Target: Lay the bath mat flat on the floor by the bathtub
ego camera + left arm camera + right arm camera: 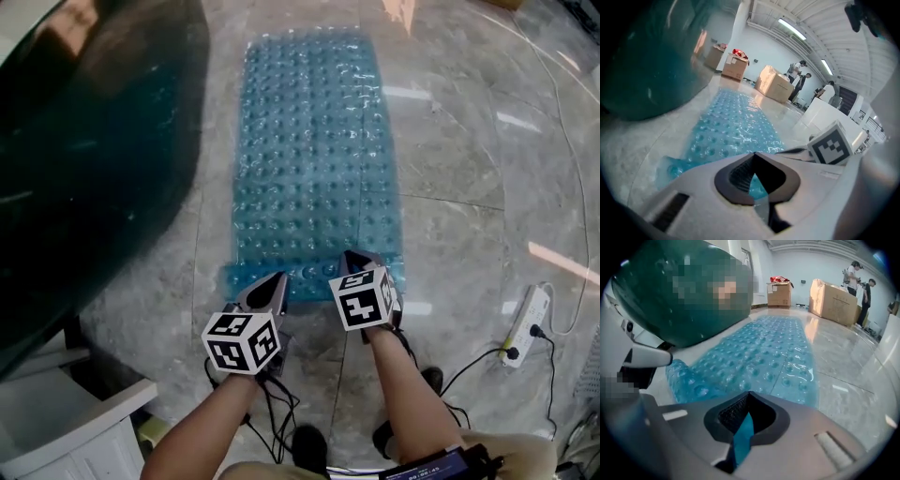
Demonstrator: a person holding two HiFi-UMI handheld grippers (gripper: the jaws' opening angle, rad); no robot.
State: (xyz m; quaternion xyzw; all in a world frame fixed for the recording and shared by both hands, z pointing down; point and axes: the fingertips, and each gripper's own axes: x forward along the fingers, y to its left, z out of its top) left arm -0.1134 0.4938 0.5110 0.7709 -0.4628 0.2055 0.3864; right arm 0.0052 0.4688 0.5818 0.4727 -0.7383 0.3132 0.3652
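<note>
Dragging the left claw (275,281) or right claw (360,256), both closed tip to tip on nothing I can see, could ruck the bath mat (314,150), whose near-left corner already curls up. Translucent blue, rubbery and bump-studded, it lies lengthwise on the glossy stone floor (459,187) beside the dark, rounded bathtub (84,141).

Counted, head view: 1 mat (314,159); 1 tub (84,159); 2 grippers, namely left gripper (275,286) and right gripper (356,258); 2 marker cubes (242,342), one per gripper; 1 power strip (525,323); 1 white cabinet (66,412). Far end, left gripper view: 3 boxes (736,66). Right gripper view: 2 people (855,273).
</note>
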